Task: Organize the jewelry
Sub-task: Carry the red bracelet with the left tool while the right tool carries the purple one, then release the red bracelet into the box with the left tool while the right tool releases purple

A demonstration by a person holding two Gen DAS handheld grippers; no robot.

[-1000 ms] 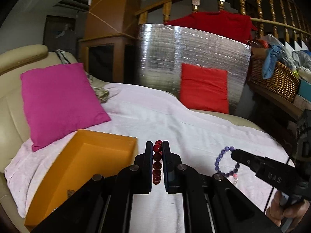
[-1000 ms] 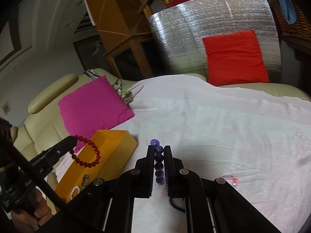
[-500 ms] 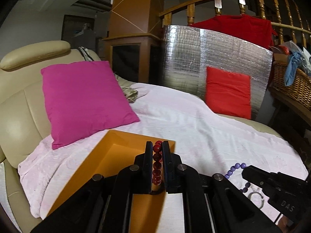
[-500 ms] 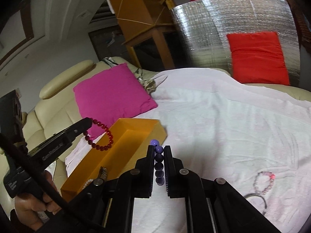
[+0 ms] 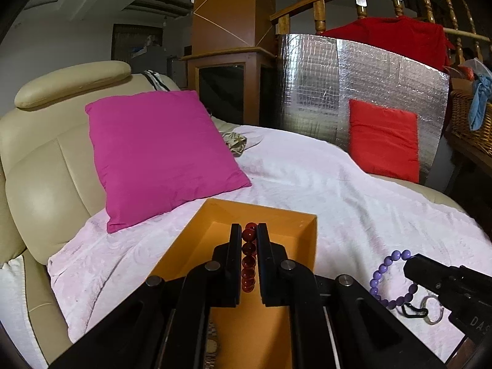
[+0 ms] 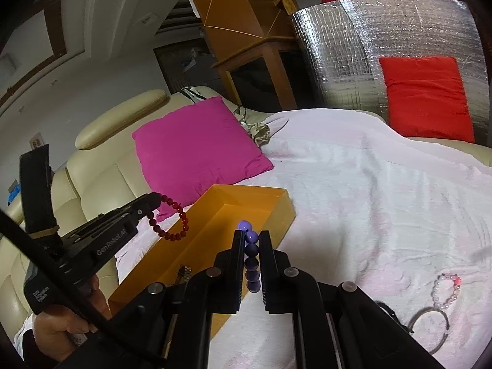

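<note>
A: How far along are you with the jewelry?

B: Partway, by my reading. Your left gripper (image 5: 249, 236) has its jaws pinched narrow on the red bead bracelet (image 5: 248, 256), and from the left camera it hangs over the orange box (image 5: 303, 226). Your right gripper (image 6: 249, 240) is pinched the same way on the purple bead bracelet (image 6: 250, 253), near the box's far end, though I cannot tell whether it is over the opening.

A: So neither is in the box yet?

B: No. Both bracelets are in the air, each loop dangling below its fingers. You can see the red loop from the right camera and the purple loop (image 5: 392, 278) from the left one.

A: Anything already put away?

B: A watch (image 6: 184, 272) with a metal band lies on the box floor at the near end, so I'd count that as done. I cannot make out anything else inside.

A: And what's left?

B: You have to drop these two into the box. Then, on the white blanket (image 6: 353, 184) to your right, a small pink and white bead bracelet (image 6: 446, 290) and a thin metal bangle (image 6: 430, 327) lie just beside each other, well apart from the box. Those look untouched, so you're roughly halfway, I'd judge.
</note>
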